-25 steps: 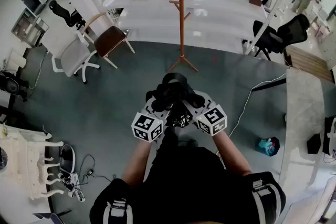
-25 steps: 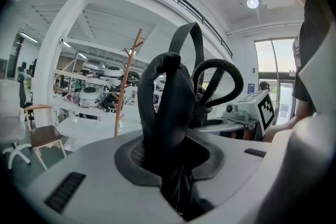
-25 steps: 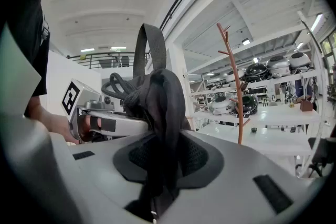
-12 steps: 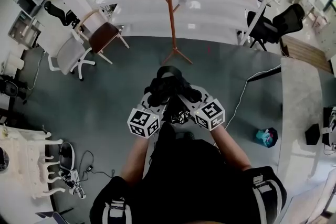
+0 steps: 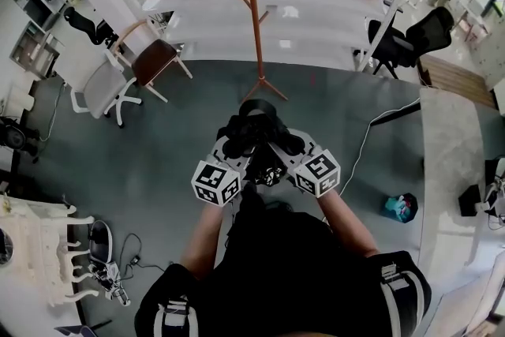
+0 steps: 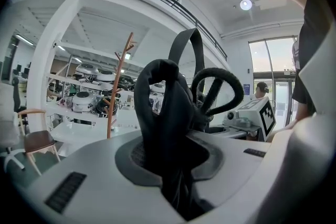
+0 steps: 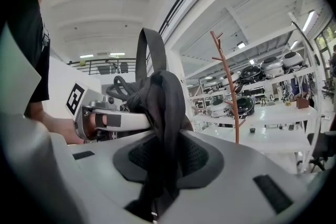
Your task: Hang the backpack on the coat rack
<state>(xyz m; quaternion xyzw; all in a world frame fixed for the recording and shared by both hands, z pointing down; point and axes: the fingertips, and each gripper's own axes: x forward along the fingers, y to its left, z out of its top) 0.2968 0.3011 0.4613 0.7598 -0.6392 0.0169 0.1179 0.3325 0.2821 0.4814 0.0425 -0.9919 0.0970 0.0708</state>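
Observation:
The black backpack (image 5: 254,132) hangs bunched between both grippers in front of the person's body, above the grey floor. My left gripper (image 5: 238,152) is shut on a black strap (image 6: 164,113), which fills the gap between its jaws. My right gripper (image 5: 276,151) is shut on another fold of strap (image 7: 164,107). A loop handle (image 6: 218,89) stands up above the bundle. The orange wooden coat rack (image 5: 253,12) stands on the floor straight ahead, apart from the backpack; it also shows as coat rack (image 6: 116,92) and coat rack (image 7: 227,92).
White shelving (image 5: 300,8) with helmets stands behind the rack. A brown chair (image 5: 154,59) and a white chair (image 5: 99,87) stand at left, a black office chair (image 5: 418,35) at right. A white cable (image 5: 371,146) and a teal object (image 5: 402,207) lie on the floor at right.
In the head view the coat rack has slid left and slightly up while both grippers carry the backpack toward it. Both grips on the straps hold as before.

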